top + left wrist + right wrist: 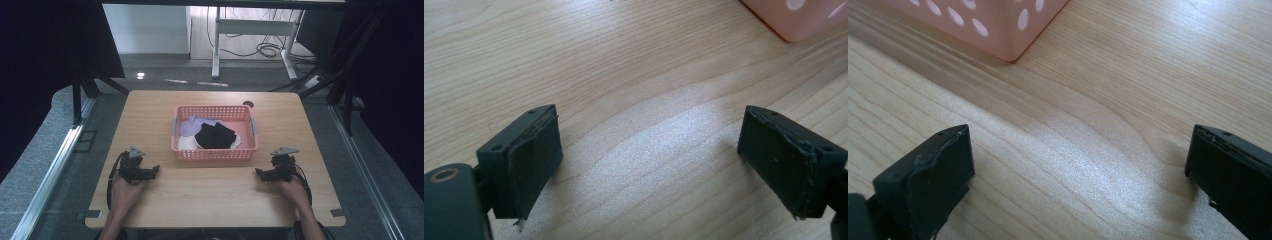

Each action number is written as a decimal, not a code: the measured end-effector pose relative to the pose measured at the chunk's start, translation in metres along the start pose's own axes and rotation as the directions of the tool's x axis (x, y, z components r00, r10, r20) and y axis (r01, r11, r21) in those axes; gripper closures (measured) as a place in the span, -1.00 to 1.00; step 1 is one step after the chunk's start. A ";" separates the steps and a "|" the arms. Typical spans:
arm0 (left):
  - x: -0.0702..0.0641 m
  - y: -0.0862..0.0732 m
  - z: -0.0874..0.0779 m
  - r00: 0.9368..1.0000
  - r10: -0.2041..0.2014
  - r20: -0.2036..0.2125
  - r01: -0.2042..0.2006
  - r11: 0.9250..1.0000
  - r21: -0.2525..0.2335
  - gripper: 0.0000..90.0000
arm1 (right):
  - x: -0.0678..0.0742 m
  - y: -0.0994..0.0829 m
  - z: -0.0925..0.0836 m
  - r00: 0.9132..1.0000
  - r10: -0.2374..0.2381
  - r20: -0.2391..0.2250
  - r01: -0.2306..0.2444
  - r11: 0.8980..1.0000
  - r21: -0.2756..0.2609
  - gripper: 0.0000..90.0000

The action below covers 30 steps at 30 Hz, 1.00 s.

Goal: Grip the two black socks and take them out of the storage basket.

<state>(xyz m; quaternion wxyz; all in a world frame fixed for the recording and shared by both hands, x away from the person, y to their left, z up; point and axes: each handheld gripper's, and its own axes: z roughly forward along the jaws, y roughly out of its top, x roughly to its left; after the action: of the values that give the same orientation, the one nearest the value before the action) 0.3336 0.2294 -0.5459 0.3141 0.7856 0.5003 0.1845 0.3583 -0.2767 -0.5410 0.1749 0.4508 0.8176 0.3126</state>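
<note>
A pink perforated basket (215, 153) sits at the middle of the wooden table (210, 195). In it lie a black cloth (216, 136), a lilac cloth (190, 126) and a white cloth (186, 143). My left gripper (156, 170) rests on the table left of the basket, open with only bare wood between its pads (535, 155). My right gripper (258, 172) rests right of the basket, also open and empty, its pads (940, 172) wide apart. A basket corner (796, 20) shows in the left gripper view, and the basket's corner (998, 25) also appears in the right gripper view.
A small dark hole (247, 104) lies in the tabletop behind the basket. Black stand legs (80, 95) flank the table on both sides. A white desk frame (250, 30) with cables stands on the floor beyond.
</note>
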 end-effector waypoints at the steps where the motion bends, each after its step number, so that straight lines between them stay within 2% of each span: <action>1: 0.000 0.000 0.000 1.000 -0.001 0.001 0.001 1.000 0.000 -0.78 | 0.000 0.000 0.000 1.000 0.002 0.001 -0.002 1.000 0.002 -1.00; 9: 0.001 0.001 0.000 1.000 -0.001 0.003 0.001 1.000 0.000 -0.78 | 0.001 0.003 0.000 1.000 0.011 0.005 -0.011 1.000 0.027 -0.99; 15: 0.001 0.001 0.001 1.000 -0.001 0.004 0.001 1.000 -0.001 -0.78 | 0.002 0.005 -0.002 1.000 0.009 0.002 -0.009 0.999 0.036 -0.92; 24: 0.001 0.001 0.001 1.000 -0.003 0.004 0.003 1.000 -0.001 -0.78 | 0.003 0.012 -0.010 1.000 -0.007 -0.012 0.007 1.000 0.024 -0.87; 26: 0.001 0.001 0.001 1.000 -0.003 0.003 0.003 1.000 -0.001 -0.78 | 0.002 0.016 -0.015 0.999 0.009 -0.038 -0.009 1.000 0.006 -0.83; 30: 0.001 0.001 0.001 1.000 -0.003 0.003 0.003 1.000 -0.002 -0.78 | 0.002 0.019 -0.019 1.000 -0.005 -0.028 0.006 1.000 0.013 -0.83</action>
<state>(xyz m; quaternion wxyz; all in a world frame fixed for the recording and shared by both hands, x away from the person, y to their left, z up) 0.3349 0.2298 -0.5459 0.3158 0.7848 0.5008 0.1830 0.3585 -0.2742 -0.5140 0.1613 0.4451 0.8233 0.3131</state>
